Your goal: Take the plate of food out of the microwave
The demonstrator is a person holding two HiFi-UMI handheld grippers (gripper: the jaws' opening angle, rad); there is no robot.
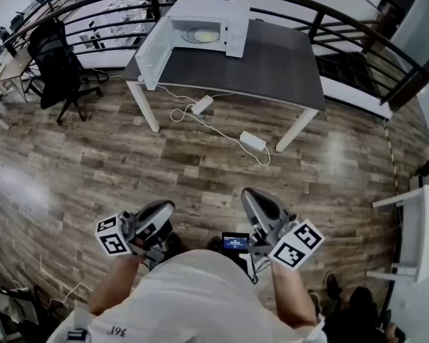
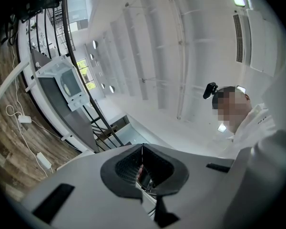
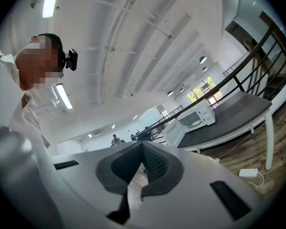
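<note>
A white microwave (image 1: 207, 27) stands at the back left of a dark grey table (image 1: 272, 66), its door (image 1: 151, 52) swung open to the left. Inside lies a plate (image 1: 202, 34) with pale yellow food. Both grippers are held close to my body, far from the table. My left gripper (image 1: 164, 207) and my right gripper (image 1: 249, 194) are shut with nothing between the jaws. The left gripper view shows its closed jaws meeting, and the microwave (image 2: 66, 82) far off. In the right gripper view the jaws are likewise closed, with the microwave (image 3: 195, 118) small in the distance.
A wide stretch of wood floor lies between me and the table. White power bricks (image 1: 252, 141) and cables lie under the table. A black office chair (image 1: 57, 63) stands at the left. A dark railing (image 1: 329, 16) runs behind the table. White furniture (image 1: 422, 227) stands at the right.
</note>
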